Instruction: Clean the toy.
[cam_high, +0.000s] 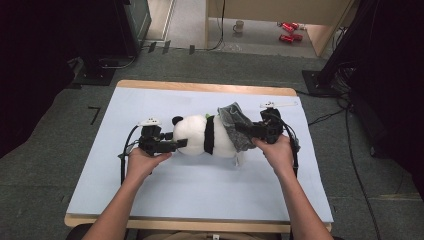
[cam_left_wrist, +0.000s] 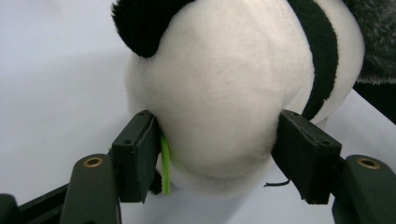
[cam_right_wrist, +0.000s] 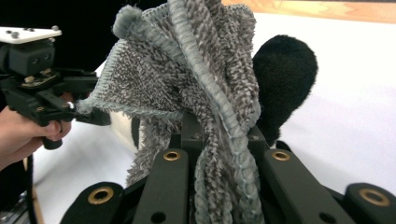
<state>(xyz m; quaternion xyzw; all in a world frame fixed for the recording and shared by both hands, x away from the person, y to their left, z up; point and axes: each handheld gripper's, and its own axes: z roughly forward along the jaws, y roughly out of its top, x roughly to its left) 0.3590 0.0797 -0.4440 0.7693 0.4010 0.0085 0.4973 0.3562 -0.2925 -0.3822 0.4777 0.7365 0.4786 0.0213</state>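
A black-and-white panda plush (cam_high: 205, 135) lies on its side in the middle of the pale sheet (cam_high: 200, 190). My left gripper (cam_high: 182, 142) is at its head end. In the left gripper view the white head (cam_left_wrist: 224, 93) bulges between the jaws of my left gripper (cam_left_wrist: 215, 135), which stand wide at either side, just brushing the fur without squeezing it. A green thread (cam_left_wrist: 165, 163) hangs by one pad. My right gripper (cam_high: 246, 131) is shut on a grey fuzzy cloth (cam_high: 234, 125) draped over the panda's other end. The cloth (cam_right_wrist: 187, 70) bunches up out of my right gripper (cam_right_wrist: 219, 135), with a black plush limb (cam_right_wrist: 285, 74) behind it.
The sheet covers a wooden table whose far edge (cam_high: 205, 86) shows. On the floor beyond stand a mug (cam_high: 238, 26) and red cans (cam_high: 289, 31). Dark equipment stands flank the table, and cables (cam_high: 350, 150) trail on the carpet at the right.
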